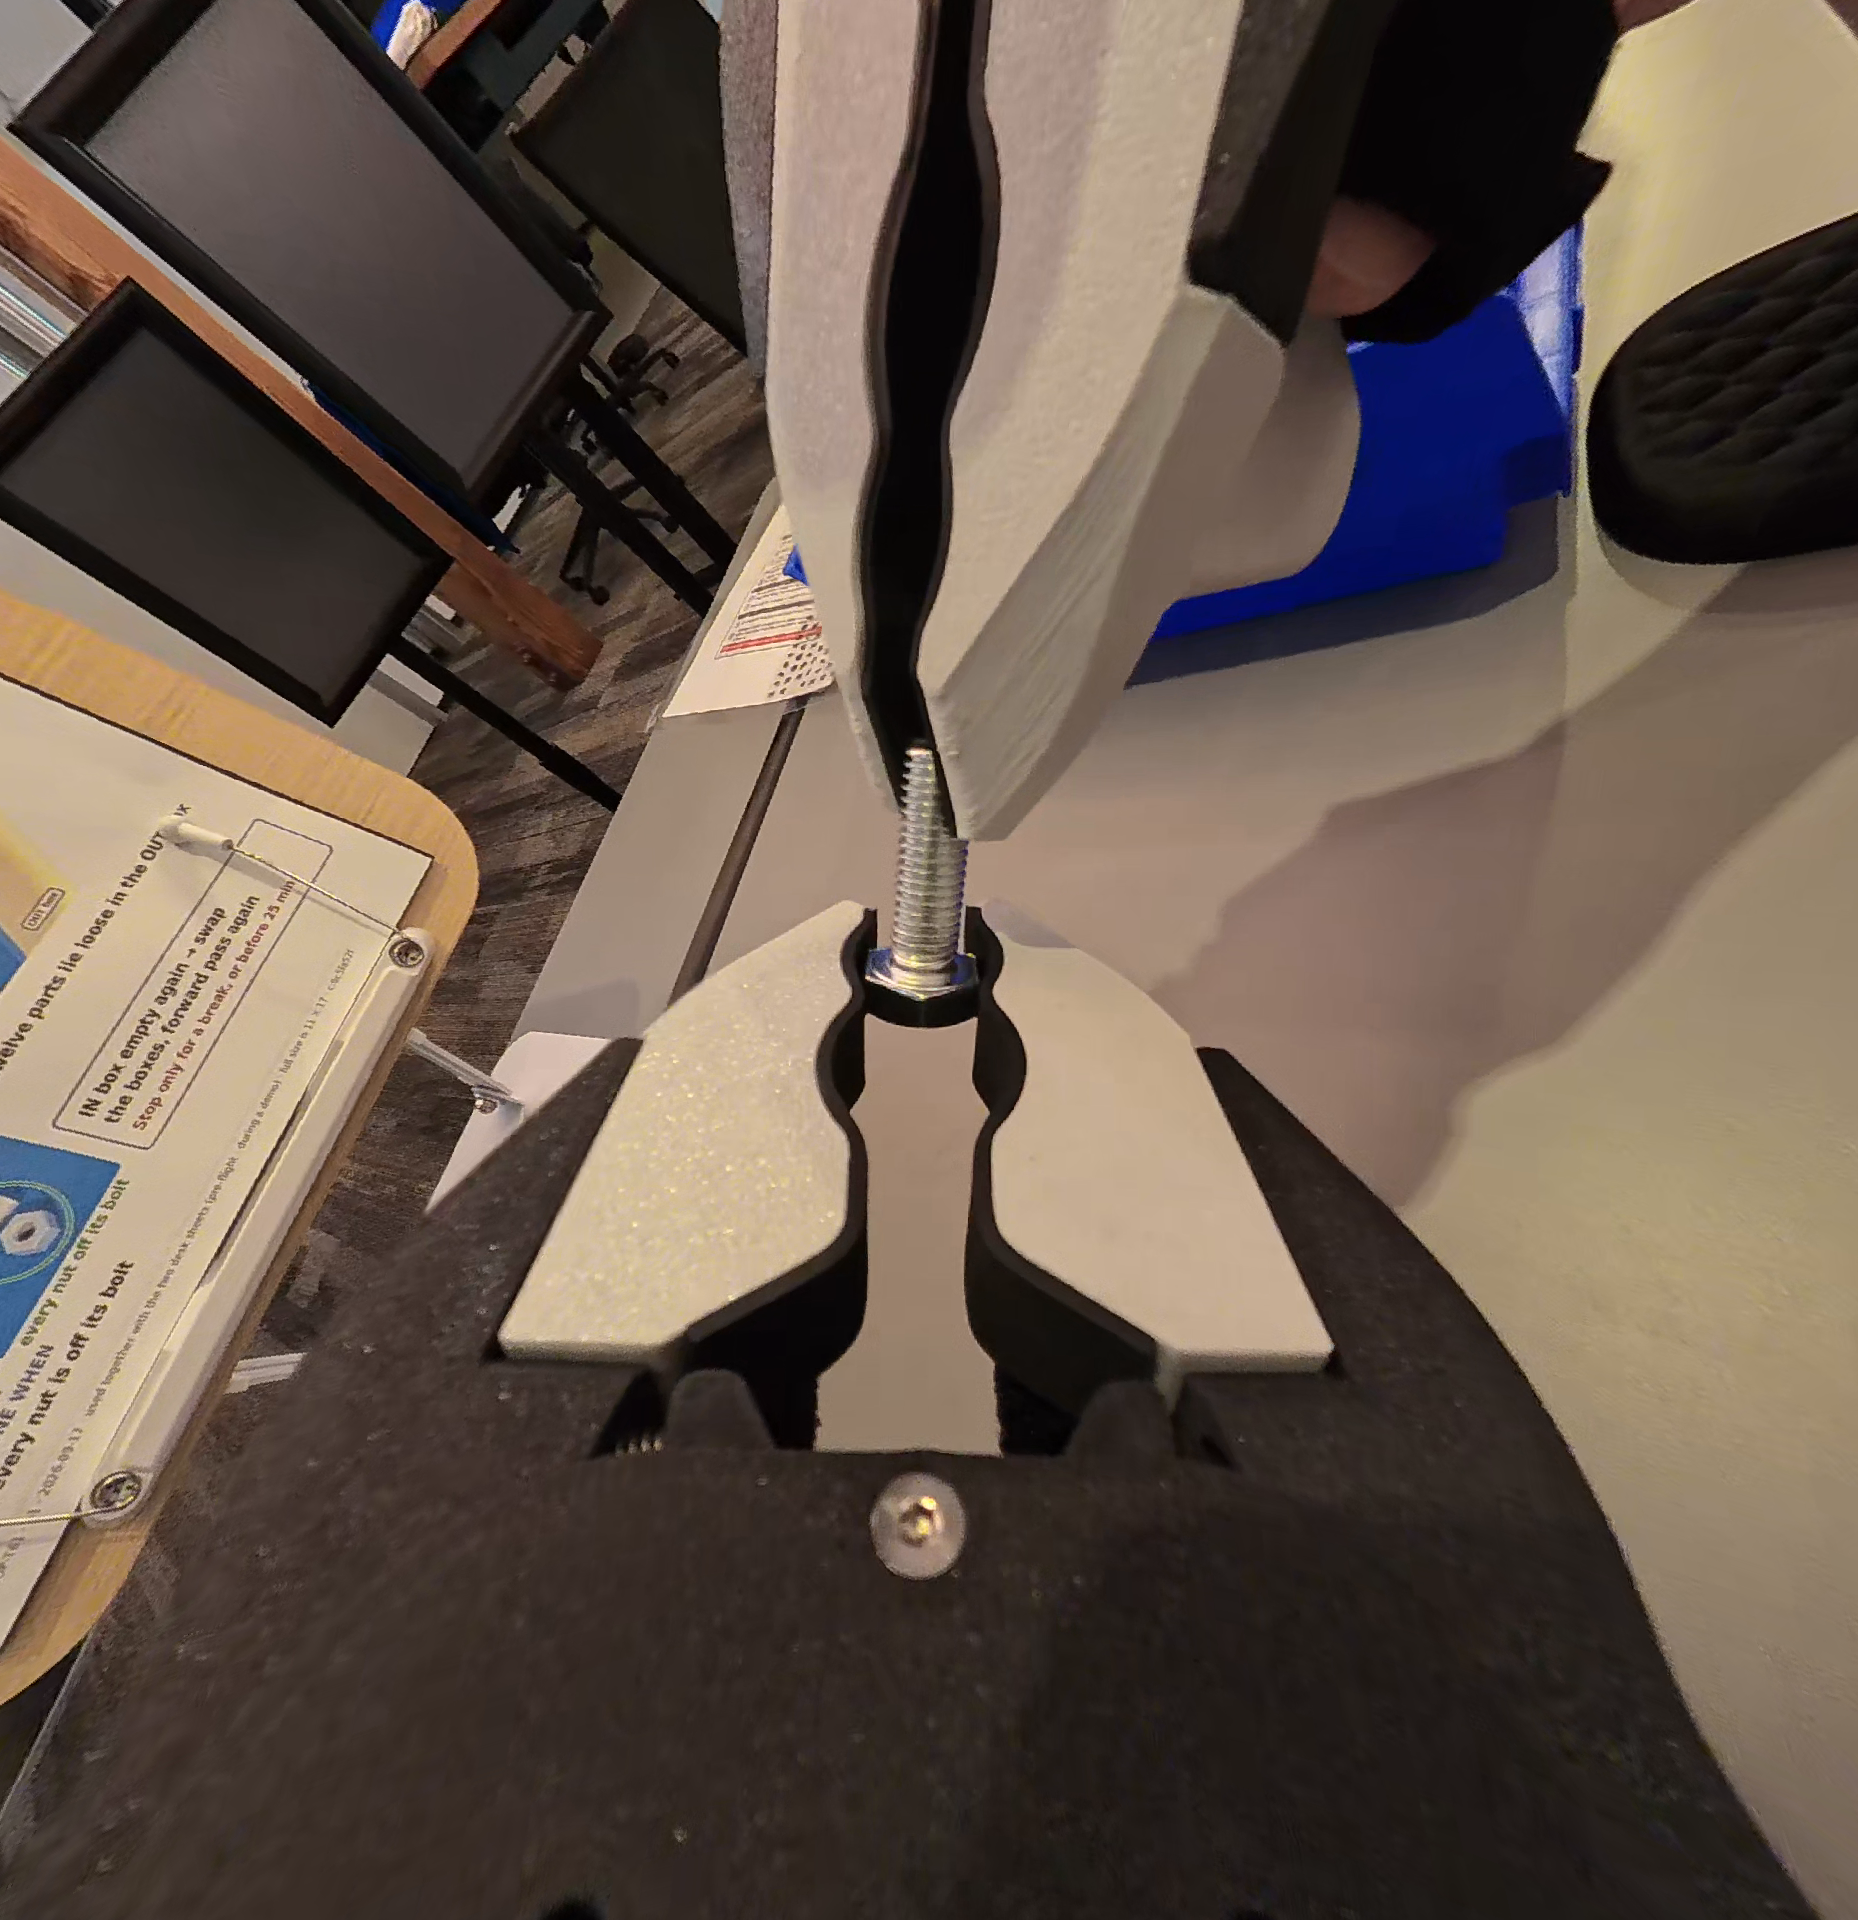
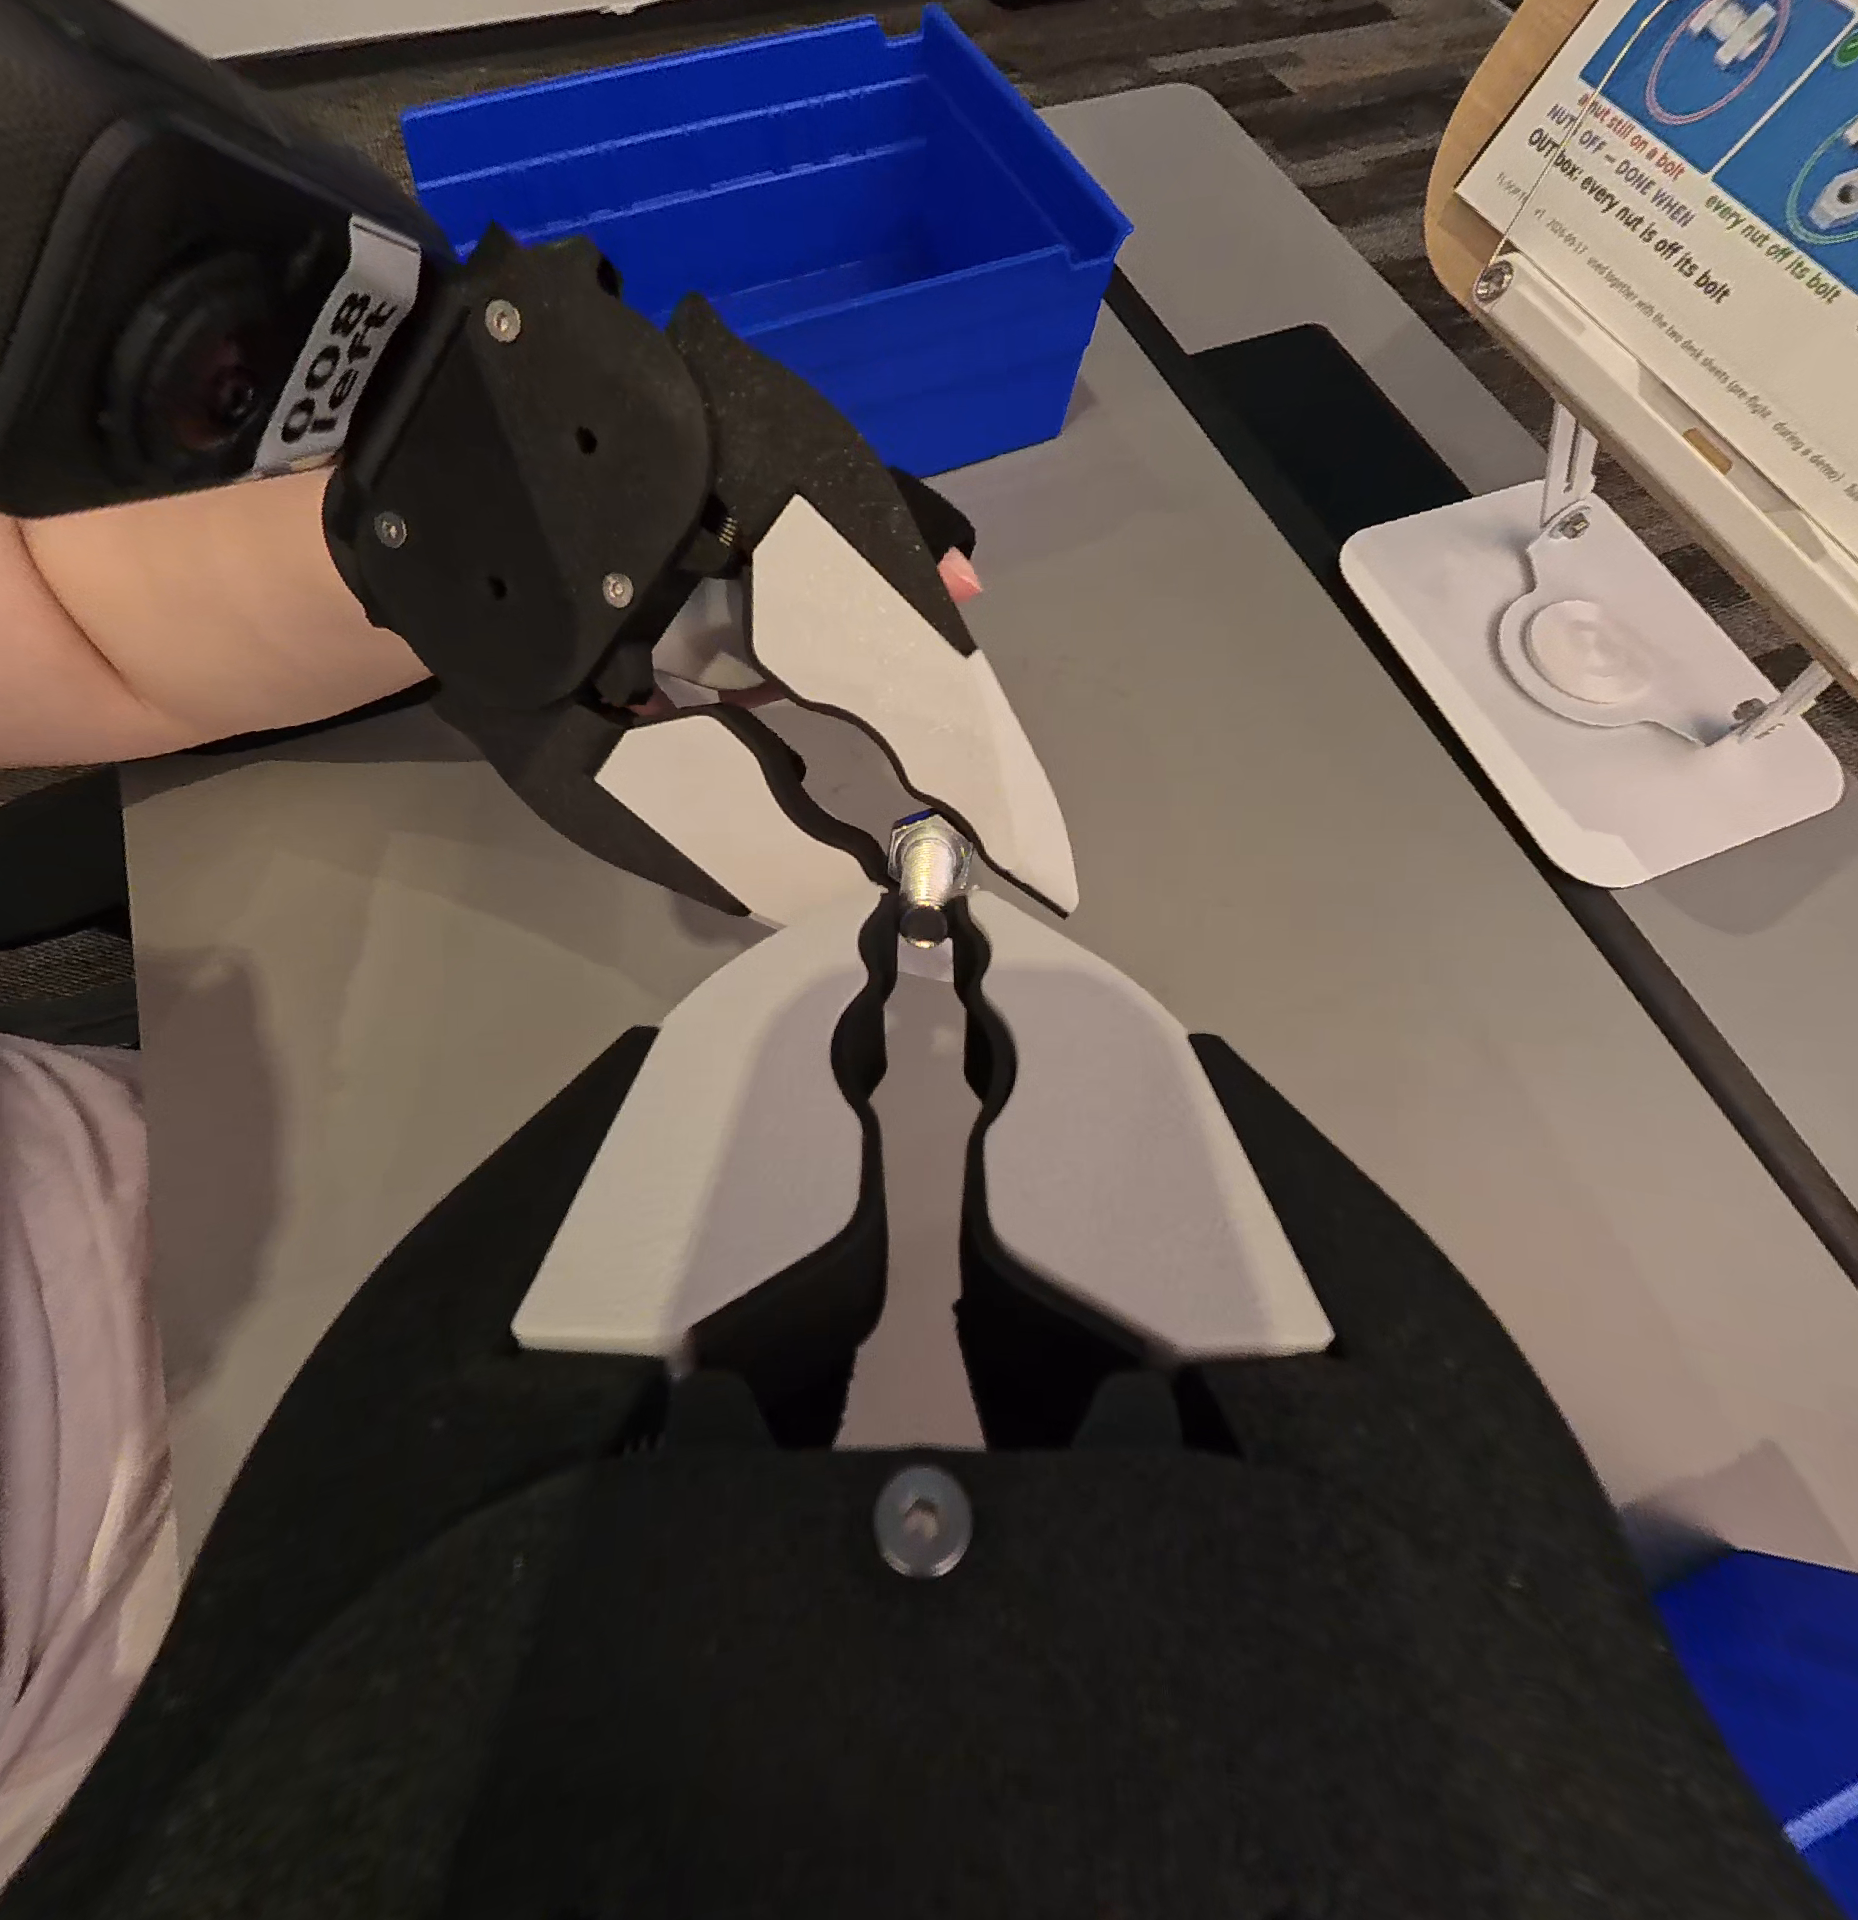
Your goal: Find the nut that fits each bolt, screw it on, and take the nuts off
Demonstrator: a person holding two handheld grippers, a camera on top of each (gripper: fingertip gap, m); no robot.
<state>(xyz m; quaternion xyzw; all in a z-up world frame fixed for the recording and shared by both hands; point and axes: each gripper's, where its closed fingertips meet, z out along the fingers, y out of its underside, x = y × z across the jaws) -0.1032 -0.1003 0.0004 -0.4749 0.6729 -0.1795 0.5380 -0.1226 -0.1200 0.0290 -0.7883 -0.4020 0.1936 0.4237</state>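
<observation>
The bolt and its nut are small zinc-bright steel parts: light, rigid, and slick on the flats, so they want a pinch across opposing faces rather than along the threads.

Both are held in the air above the grey worktop, between the two grippers. The left gripper is closed on the nut, which sits in the rounded notch just behind its fingertips, with the threaded shank rising out of it. The right gripper is clamped on the shank's free end, its tips meeting the left's almost at a right angle. In the right wrist view the nut sits near the bolt's far end, so much thread is bare.

An empty blue bin stands well behind them.

I judge that turning is best done by the gripper on the nut's flats, since threads held in a pinch may slip.
</observation>
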